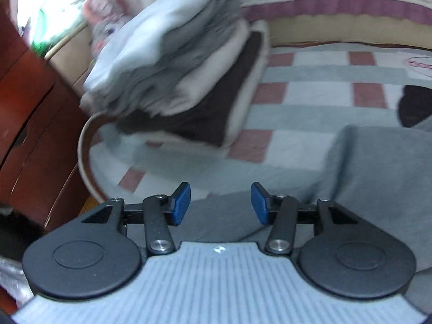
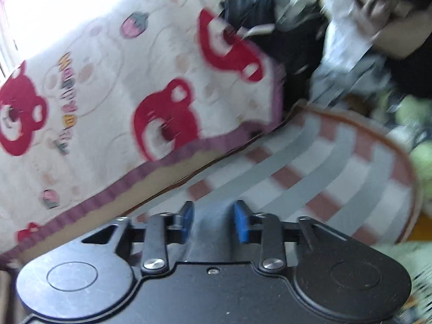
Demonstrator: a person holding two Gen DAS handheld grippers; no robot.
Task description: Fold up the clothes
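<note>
In the left wrist view my left gripper (image 1: 220,203) is open, and its blue pads (image 1: 182,203) hover just above a grey garment (image 1: 378,178) spread on the checked bedsheet (image 1: 305,91). Nothing lies between the pads. A stack of folded clothes (image 1: 172,67) in light grey, cream and dark brown sits beyond it at the upper left. The right wrist view is tilted and blurred. There my right gripper (image 2: 214,221) has its pads close together, and a bunch of grey cloth (image 2: 213,216) fills the gap between them.
Red-brown wooden furniture (image 1: 29,124) borders the bed on the left. A cream blanket with red bears (image 2: 108,94) lies along the far side. A dark item (image 1: 413,105) rests at the right. Dark clothes (image 2: 270,27) and green soft things (image 2: 415,124) are piled beyond the sheet.
</note>
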